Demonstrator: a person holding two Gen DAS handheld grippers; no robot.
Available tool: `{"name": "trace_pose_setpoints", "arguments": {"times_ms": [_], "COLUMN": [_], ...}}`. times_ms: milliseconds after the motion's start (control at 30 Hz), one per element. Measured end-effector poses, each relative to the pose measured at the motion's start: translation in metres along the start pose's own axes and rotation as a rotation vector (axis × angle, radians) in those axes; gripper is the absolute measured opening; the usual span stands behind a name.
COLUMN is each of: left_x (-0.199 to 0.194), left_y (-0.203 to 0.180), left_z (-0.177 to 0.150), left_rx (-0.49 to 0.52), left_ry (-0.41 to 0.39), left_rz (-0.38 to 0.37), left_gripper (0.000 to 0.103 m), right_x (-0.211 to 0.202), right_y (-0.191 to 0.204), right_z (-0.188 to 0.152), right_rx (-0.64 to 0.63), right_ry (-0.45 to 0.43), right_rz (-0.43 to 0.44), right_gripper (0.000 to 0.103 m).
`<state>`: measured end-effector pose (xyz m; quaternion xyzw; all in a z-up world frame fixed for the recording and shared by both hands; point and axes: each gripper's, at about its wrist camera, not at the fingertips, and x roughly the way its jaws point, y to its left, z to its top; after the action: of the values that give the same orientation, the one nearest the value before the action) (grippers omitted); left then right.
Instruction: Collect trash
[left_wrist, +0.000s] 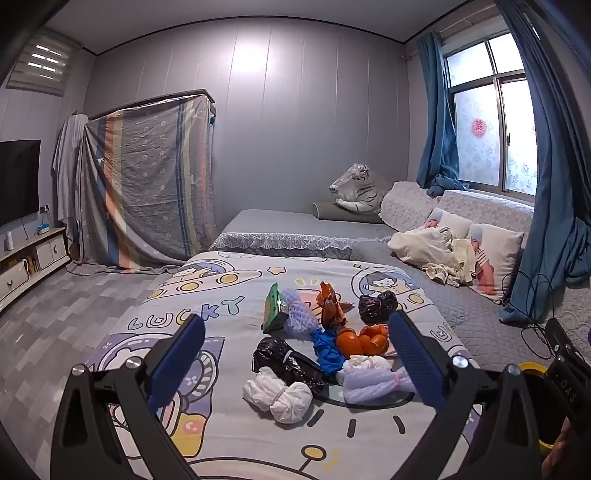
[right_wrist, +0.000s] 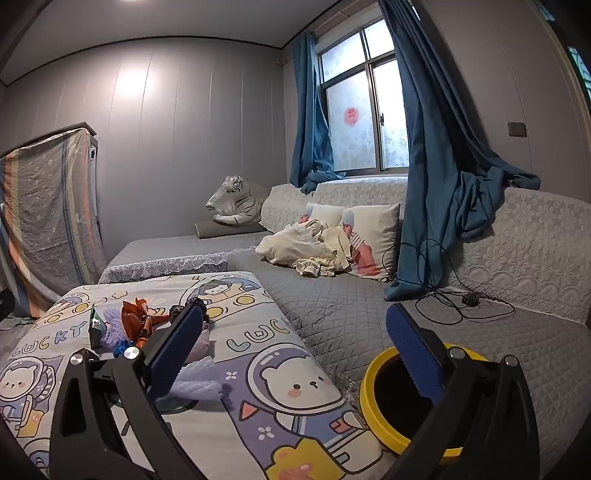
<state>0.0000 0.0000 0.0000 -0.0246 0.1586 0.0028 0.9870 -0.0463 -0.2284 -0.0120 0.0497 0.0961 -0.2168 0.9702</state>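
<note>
While both devices hung over the cartoon-print sheet (left_wrist: 229, 435), the left gripper (left_wrist: 297, 341) stood with its jaws spread wide and nothing between the pads. Ahead of it, framed by the two blue fingers (left_wrist: 177, 360), lay the trash in a loose cluster: a white knotted bag (left_wrist: 277, 395) nearest, a black bag (left_wrist: 282, 360) just behind it, a pale foam net (left_wrist: 373, 382) to the right, then a blue scrap (left_wrist: 327, 349), orange peel (left_wrist: 364, 339), a brown wrapper (left_wrist: 330, 302), a green packet (left_wrist: 273, 304) and a second dark bag (left_wrist: 376, 306) farther off. None of it touched the fingers.

The right gripper (right_wrist: 295, 334) was likewise spread wide and empty. Its left finger partly hid the same heap, while a yellow-rimmed bin (right_wrist: 373, 395) sat low beside its right finger, against the grey quilted sofa (right_wrist: 351, 314).
</note>
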Motion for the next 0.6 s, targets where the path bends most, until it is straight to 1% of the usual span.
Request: {"name": "trace_pose_setpoints", "arguments": {"times_ms": [300, 333, 533, 600], "left_x": [-0.006, 0.003, 0.003, 0.004], "left_y": [-0.001, -0.002, -0.001, -0.006], "left_z": [-0.001, -0.006, -0.011, -0.010], "left_rx": [0.013, 0.006, 0.002, 0.008], "left_ry": [-0.003, 0.014, 0.009, 0.018], "left_rz": [0.008, 0.004, 0.014, 0.007], "left_gripper": [0.096, 0.096, 0.096, 0.096], "right_x": [0.001, 0.001, 0.001, 0.001], "right_y": [0.000, 0.000, 0.000, -0.001], "right_z": [-0.001, -0.001, -0.001, -0.001], "right_rx": [-0.005, -0.004, -0.003, -0.003], "right_ry": [0.006, 0.007, 0.009, 0.009], "right_rz": [-0.003, -0.003, -0.002, -0.001], "right_gripper": [0.095, 0.095, 0.095, 0.095]}}
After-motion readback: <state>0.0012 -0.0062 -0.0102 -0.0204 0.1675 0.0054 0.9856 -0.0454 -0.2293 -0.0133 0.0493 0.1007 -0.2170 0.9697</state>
